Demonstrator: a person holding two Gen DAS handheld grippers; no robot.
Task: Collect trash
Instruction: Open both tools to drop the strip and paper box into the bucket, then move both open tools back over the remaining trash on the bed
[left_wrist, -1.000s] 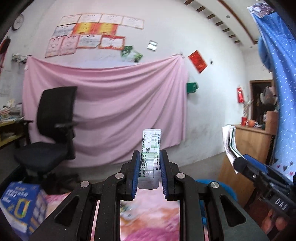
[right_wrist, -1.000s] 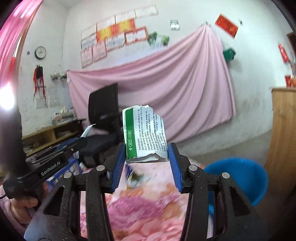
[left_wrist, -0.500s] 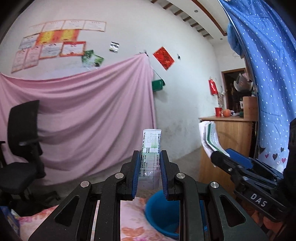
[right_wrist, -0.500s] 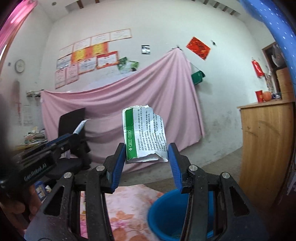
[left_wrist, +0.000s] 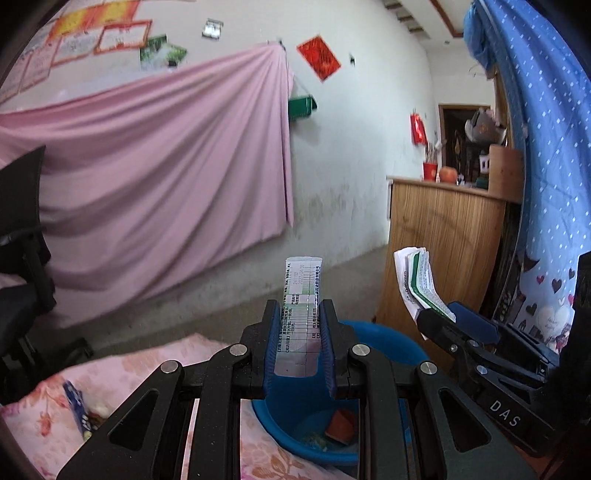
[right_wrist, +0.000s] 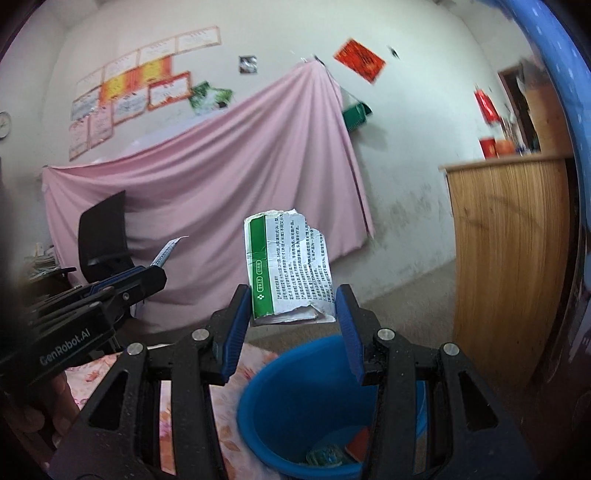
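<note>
1. The left gripper (left_wrist: 298, 339) has its jaws pinching a narrow printed paper strip (left_wrist: 301, 295), which stands upright between the blue pads and sticks up above them.
2. The right gripper (right_wrist: 293, 321) has its jaws set wider, pinching a torn green-and-white carton piece (right_wrist: 288, 273) by its two side edges (the ragged edge faces up and to the right).
3. Just below both grippers sits a blue bucket (right_wrist: 280, 398), its mouth open upward. In the left wrist view the strip hangs over the bucket's near rim; in the right wrist view the carton piece is above the bucket's far rim.
4. Some trash already lies on the bucket floor: an orange-red piece (left_wrist: 341, 424) and a small greenish scrap (right_wrist: 325, 454).
5. Left of the bucket a pink floral cloth (left_wrist: 122, 384) covers the surface; a small blue wrapper (left_wrist: 77, 406) lies on it.
6. To the right, beyond the bucket, stands a wooden counter (right_wrist: 506, 258) with a red cup (left_wrist: 429, 171) and an orange object on top.
7. At the left is a black office chair (right_wrist: 105, 236).
8. Farthest back, a pink sheet (left_wrist: 166, 177) hangs on the white wall, with framed certificates (right_wrist: 140, 92) and a red paper square (left_wrist: 318, 56) above it.
</note>
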